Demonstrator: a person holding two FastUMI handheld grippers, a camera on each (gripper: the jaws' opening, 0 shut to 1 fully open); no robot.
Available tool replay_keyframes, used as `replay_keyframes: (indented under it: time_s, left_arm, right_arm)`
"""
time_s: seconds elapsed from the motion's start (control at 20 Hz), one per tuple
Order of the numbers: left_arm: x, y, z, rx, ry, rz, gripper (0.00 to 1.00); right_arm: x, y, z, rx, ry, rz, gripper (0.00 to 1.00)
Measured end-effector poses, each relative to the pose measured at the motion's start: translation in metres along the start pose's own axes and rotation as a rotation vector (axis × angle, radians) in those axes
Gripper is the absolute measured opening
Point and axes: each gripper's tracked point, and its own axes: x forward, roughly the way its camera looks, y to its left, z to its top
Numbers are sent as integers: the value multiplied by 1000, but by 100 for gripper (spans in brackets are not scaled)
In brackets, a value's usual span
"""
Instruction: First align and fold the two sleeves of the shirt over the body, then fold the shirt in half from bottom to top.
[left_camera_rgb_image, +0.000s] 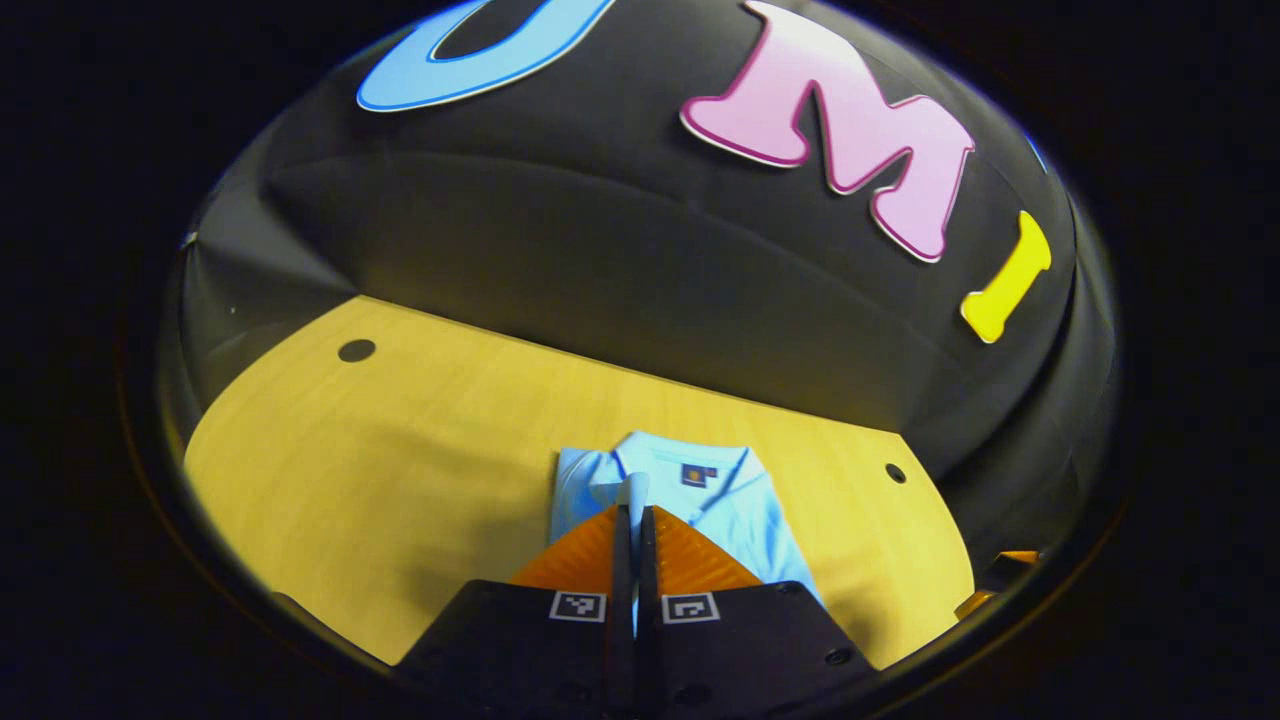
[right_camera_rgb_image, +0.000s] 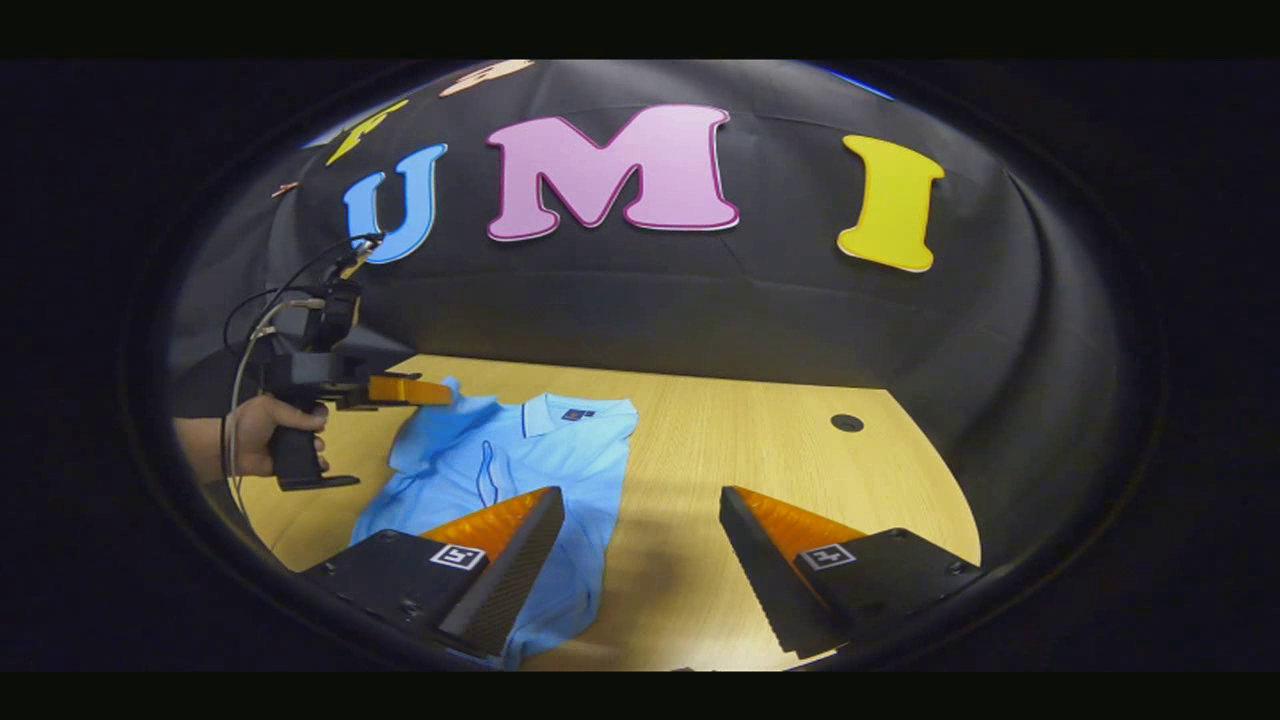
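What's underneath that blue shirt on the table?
The blue shirt lies on a wooden table, whose top shows all around it. Whatever sits directly beneath the fabric is covered. The left gripper pinches one sleeve.

There is 1 shirt (right_camera_rgb_image: 505, 465), light blue, lying on 1 desk (right_camera_rgb_image: 760, 450) of pale wood. The shirt has 1 collar (right_camera_rgb_image: 580, 412) at its far end, bearing 1 small dark tag (left_camera_rgb_image: 698, 474). The desk has 2 round dark holes in the left gripper view, 1 at far left (left_camera_rgb_image: 356, 350) and 1 at right (left_camera_rgb_image: 895, 473). There are 2 tongs: the left tongs (left_camera_rgb_image: 634, 515) and the right tongs (right_camera_rgb_image: 640, 510). 1 hand (right_camera_rgb_image: 262, 432) grips the left tongs' handle at the left of the right gripper view.
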Motion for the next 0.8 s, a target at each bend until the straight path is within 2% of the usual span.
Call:
replay_keyframes:
  time_s: [0.1,0.15,0.3,0.35,0.5,0.65,0.8]
  left_arm:
    - [-6,-19,-11,-42,35,-46,9]
    - [-11,-28,-14,-52,42,-66,3]
    - [-50,-18,-17,-6,-8,-18,100]
    - [-72,-14,-19,25,-26,-7,97]
    - [-154,12,-50,141,-54,39,97]
    - [-228,36,-108,204,9,78,97]
    - [-274,48,-173,211,97,93,97]
  right_arm:
    - [-8,1,2,-7,-8,1,98]
    - [-12,3,2,-5,-9,3,98]
    - [-26,13,2,-1,-7,12,98]
    - [-32,14,0,-8,-4,3,98]
    - [-58,26,-16,-20,32,-11,98]
    - [-90,52,-63,30,126,18,98]
    - [-118,66,-127,-4,260,0,98]
